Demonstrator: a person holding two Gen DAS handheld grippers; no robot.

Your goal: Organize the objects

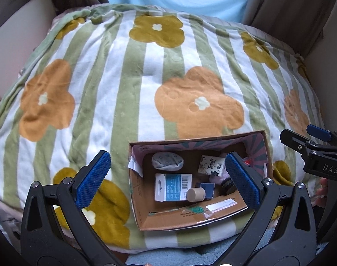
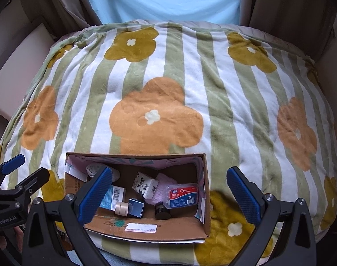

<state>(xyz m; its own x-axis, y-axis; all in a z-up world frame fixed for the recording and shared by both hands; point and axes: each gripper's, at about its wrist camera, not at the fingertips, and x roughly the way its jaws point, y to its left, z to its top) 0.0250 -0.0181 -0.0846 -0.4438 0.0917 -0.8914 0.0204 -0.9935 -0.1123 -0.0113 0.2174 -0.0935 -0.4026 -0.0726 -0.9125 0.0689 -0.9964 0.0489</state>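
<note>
Here, both my claws hang spread wide, gripping nothing, their knobbly blue pads bare. Between the fingers of my left claw (image 1: 168, 180) sits the open cardboard box (image 1: 144, 199) on a plush striped blanket (image 1: 102, 88) with flower shapes. Under my right claw (image 2: 169, 194) it holds a squat beige cylinder (image 2: 121, 208), a flat plastic floss case (image 2: 183, 195), a fuzzy pink cloth (image 2: 161, 182) and a printed white carton (image 2: 144, 185).

White and sage-green stripes with orange and mustard flowers across the blanket (image 2: 190, 84); plain brown on the cardboard box (image 2: 146, 228), pink with teal rays on its far inner wall; white with black floral print on the small carton (image 2: 144, 185); red and blue on the floss case (image 2: 182, 196); blue on the gripper pads (image 1: 92, 177)
</note>
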